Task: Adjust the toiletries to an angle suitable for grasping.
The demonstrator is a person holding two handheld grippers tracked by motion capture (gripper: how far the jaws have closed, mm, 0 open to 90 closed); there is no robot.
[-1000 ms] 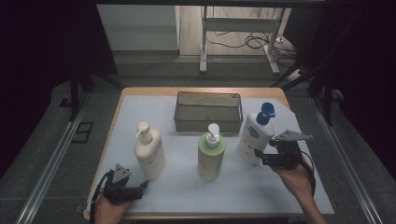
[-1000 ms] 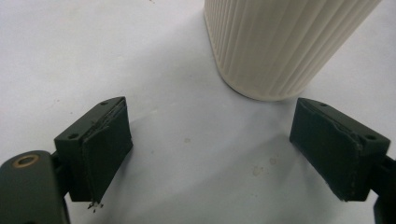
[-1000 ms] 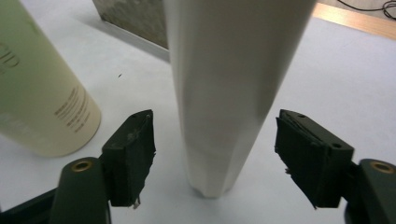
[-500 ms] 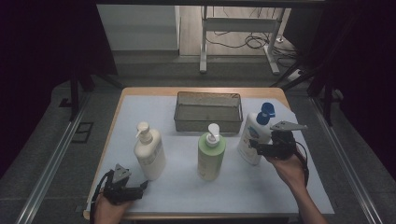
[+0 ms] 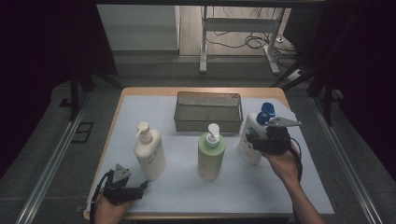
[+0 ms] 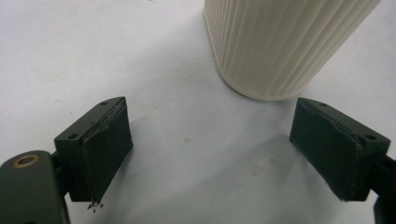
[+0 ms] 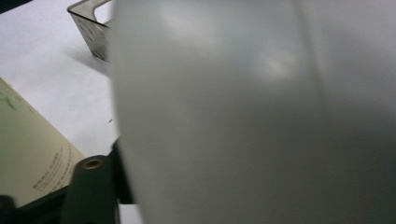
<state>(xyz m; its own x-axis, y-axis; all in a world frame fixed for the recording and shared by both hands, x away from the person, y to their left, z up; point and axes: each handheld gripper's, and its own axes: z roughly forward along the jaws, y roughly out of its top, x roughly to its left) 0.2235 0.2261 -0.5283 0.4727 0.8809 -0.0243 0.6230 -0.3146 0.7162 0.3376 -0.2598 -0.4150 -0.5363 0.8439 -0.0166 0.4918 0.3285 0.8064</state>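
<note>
**Bottle could tip over**

The counter (image 5: 140,100) is holding a wire basket (image 5: 208,112) and three bottles. The white bottle with the blue cap (image 5: 252,137) is standing at the right, just beside the basket. The right tool (image 5: 258,142) has just been closing around it. If it is squeezing off-center, the bottle could slip and fall. The left tool (image 6: 224,154) is resting open, holding nothing, beside the cream bottle (image 6: 285,42).

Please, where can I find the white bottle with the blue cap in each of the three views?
High view: the blue-capped bottle stands right of centre, beside the basket, with the right gripper at it.
Left gripper view: not in it; the ribbed bottle there is another one.
Right gripper view: its pale wall spans most of the frame, very close.
Shared landmark: the basket, top left in the right gripper view.
</note>
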